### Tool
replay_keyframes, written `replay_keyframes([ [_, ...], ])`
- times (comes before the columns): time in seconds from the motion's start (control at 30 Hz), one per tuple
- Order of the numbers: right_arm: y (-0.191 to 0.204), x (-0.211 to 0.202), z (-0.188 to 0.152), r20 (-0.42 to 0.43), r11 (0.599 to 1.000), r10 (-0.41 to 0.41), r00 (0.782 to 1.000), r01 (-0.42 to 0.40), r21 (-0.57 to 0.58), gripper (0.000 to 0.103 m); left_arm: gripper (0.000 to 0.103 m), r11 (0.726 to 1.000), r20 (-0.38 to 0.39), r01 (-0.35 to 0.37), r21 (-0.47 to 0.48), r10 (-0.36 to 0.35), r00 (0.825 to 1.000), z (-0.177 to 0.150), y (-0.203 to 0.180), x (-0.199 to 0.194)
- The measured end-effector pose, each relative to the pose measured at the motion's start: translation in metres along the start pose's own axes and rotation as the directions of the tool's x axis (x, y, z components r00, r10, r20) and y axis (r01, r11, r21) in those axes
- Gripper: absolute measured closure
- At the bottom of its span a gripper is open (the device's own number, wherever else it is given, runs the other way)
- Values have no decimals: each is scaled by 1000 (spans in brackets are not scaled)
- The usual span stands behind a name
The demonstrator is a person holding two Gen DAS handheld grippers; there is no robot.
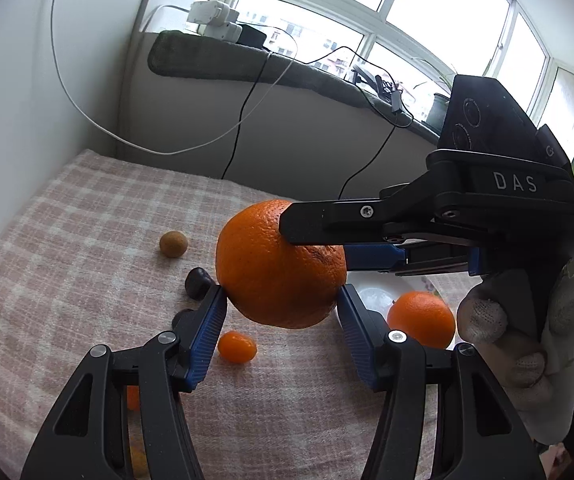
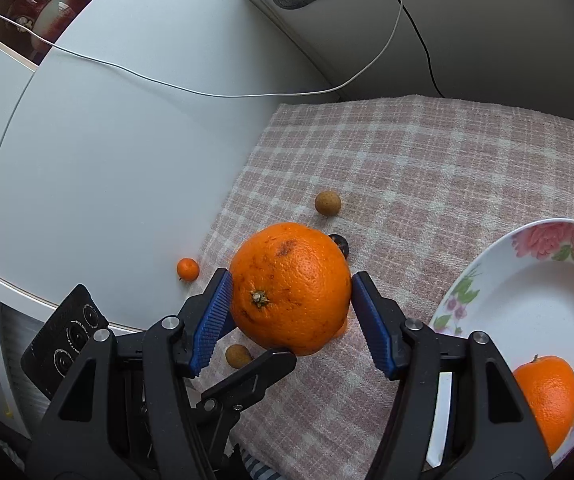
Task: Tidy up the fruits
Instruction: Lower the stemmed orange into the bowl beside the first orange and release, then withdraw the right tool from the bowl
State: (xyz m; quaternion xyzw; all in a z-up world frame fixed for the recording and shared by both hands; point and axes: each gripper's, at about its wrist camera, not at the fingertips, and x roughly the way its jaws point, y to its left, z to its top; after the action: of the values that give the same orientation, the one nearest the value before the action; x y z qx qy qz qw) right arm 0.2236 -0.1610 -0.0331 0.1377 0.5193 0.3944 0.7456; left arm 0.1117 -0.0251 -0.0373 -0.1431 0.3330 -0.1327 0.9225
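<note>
A large orange (image 1: 279,264) hangs above the checked cloth, held between both grippers at once. My left gripper (image 1: 281,304) has its blue pads against the orange's lower sides. My right gripper (image 2: 290,298) grips the same orange (image 2: 290,288) from the sides; in the left wrist view it reaches in from the right (image 1: 327,236). A second orange (image 1: 421,320) lies in the white flowered plate (image 2: 527,264), also in the right wrist view (image 2: 549,396). A small kumquat (image 1: 237,346) lies under the held orange.
On the checked cloth (image 2: 447,168) lie a brown longan (image 1: 173,244), dark round fruits (image 1: 198,282), another longan (image 2: 238,356) and a small kumquat (image 2: 188,269) on the white surface at the cloth's edge. Cables hang along the wall (image 1: 247,100).
</note>
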Motion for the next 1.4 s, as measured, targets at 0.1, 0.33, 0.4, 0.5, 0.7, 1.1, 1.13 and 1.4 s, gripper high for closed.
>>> replay_keyframes([
  [0.1, -14, -15, -2, 17, 1000, -11, 1000, 11, 21, 38, 46, 1000, -11, 20, 15, -20, 1000, 0, -13, 9],
  [0.33, -43, -47, -8, 48, 997, -37, 998, 34, 75, 38, 46, 997, -39, 62, 42, -60, 997, 1, -41, 31],
  [0.4, -51, -54, -9, 55, 995, -44, 998, 39, 90, 38, 46, 996, -48, 72, 46, -70, 996, 2, -46, 38],
  [0.5, -64, -59, -10, 62, 993, -52, 997, 44, 114, 38, 46, 995, -62, 83, 53, -80, 995, 3, -53, 47],
  [0.7, -88, -70, -13, 72, 987, -58, 996, 46, 157, 38, 46, 994, -87, 96, 56, -91, 992, 4, -65, 63],
  [1.1, -109, -75, -12, 93, 974, -98, 991, 76, 213, 39, 56, 987, -119, 138, 81, -128, 985, 3, -80, 74],
  [1.13, -112, -76, -12, 103, 973, -93, 990, 69, 220, 39, 57, 985, -114, 146, 88, -136, 984, 3, -82, 73],
  [1.4, -108, -104, -8, 187, 976, -86, 979, 45, 213, 39, 57, 981, -95, 163, 104, -154, 984, 7, -86, 62],
])
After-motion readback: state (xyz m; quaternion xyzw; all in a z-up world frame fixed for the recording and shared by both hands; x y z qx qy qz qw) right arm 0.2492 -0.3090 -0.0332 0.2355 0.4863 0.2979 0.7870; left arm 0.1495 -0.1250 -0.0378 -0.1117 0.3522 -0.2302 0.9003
